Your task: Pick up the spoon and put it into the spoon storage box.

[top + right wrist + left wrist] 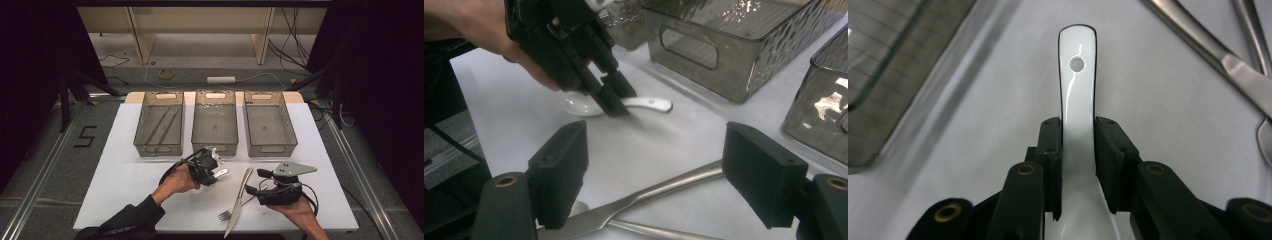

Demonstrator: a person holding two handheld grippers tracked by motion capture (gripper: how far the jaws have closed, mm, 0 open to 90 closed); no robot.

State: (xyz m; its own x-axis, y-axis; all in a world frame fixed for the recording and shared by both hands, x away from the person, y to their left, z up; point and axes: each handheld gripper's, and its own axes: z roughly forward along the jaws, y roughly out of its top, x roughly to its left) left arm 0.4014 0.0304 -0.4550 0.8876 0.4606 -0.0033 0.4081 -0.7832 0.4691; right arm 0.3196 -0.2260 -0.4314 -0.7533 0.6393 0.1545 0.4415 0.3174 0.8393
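On the white counter [125, 175], just in front of the middle bin [215, 122] of three grey bins, a white ceramic spoon [1077, 95] is clamped by its handle between the closed left tongs [1078, 150]. To the right of that bin's front edge, the right tongs [656, 175] are held wide open and empty, straddling a steel knife [239, 200] crossed over a fork [226, 215]. Two thin rods, possibly chopsticks, are seen in the left bin [160, 122].
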